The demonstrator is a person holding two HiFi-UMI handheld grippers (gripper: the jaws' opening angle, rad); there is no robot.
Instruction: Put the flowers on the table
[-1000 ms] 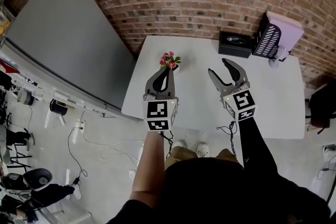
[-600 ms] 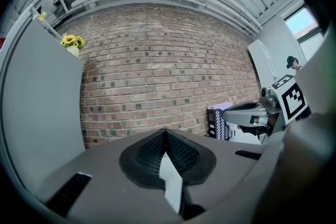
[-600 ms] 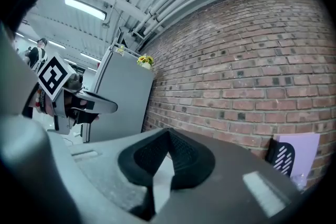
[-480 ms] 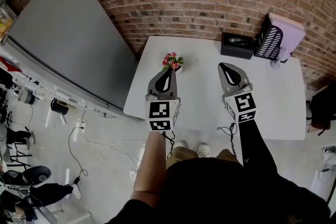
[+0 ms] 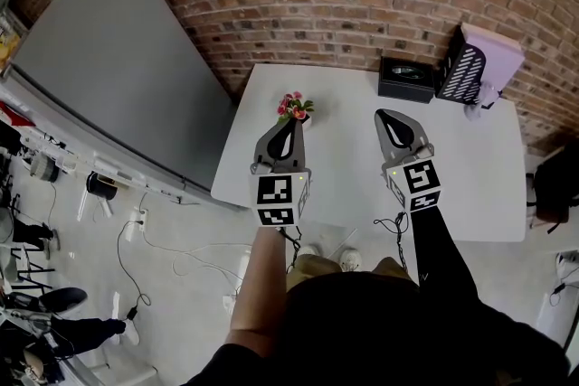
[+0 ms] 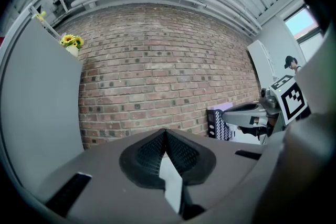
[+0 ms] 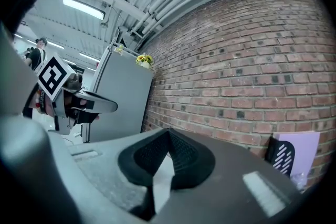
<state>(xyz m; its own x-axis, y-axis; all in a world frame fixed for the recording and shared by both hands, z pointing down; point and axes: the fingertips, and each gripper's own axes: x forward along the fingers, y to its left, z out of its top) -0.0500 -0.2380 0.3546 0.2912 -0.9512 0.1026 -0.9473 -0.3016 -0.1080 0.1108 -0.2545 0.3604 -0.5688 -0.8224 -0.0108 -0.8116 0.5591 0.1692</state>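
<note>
Keeping clear of the small pot of pink flowers (image 5: 294, 106), seemingly upright towards the white counter's (image 5: 470, 176) far left corner, matters most. Left tongs (image 5: 288, 123), nearest it, and right tongs (image 5: 391, 115) are both closed and empty.

A white counter (image 5: 470, 176) is seen from above. Pink flowers (image 5: 293, 107) are stood on it near its left edge, towards the far side. Along the far edge at the right a black box (image 5: 406, 78) is placed, with a purple rack (image 5: 475, 59) with a black slatted side just beside it.
</note>
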